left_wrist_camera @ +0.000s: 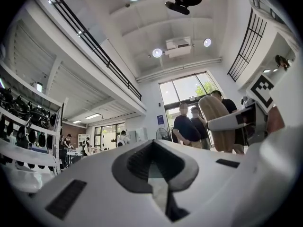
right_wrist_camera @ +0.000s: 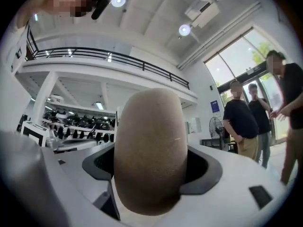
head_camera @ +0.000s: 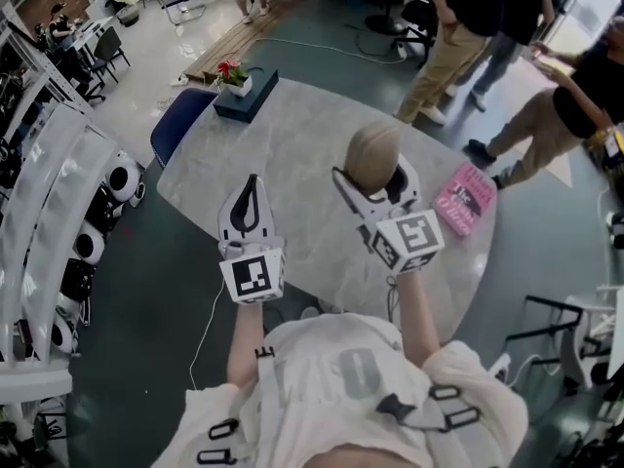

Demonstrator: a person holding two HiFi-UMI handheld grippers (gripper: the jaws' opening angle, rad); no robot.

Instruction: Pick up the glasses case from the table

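The glasses case (head_camera: 373,152) is a tan, oval, felt-like case, held up above the grey table (head_camera: 292,125). My right gripper (head_camera: 375,179) is shut on its lower end, jaws pointing upward. In the right gripper view the case (right_wrist_camera: 149,145) fills the space between the jaws of that gripper (right_wrist_camera: 149,174) and stands against the ceiling. My left gripper (head_camera: 252,183) is to the left of it, also tilted upward, shut with nothing in it. The left gripper view shows its own closed jaws (left_wrist_camera: 154,171) and, at right, the case (left_wrist_camera: 215,119) in the other gripper.
A pink book (head_camera: 466,198) lies near the table's right edge. A dark box with red flowers (head_camera: 239,91) sits at the far left corner, a blue chair (head_camera: 175,125) beside it. Several people stand beyond the table at upper right. Racks line the left side.
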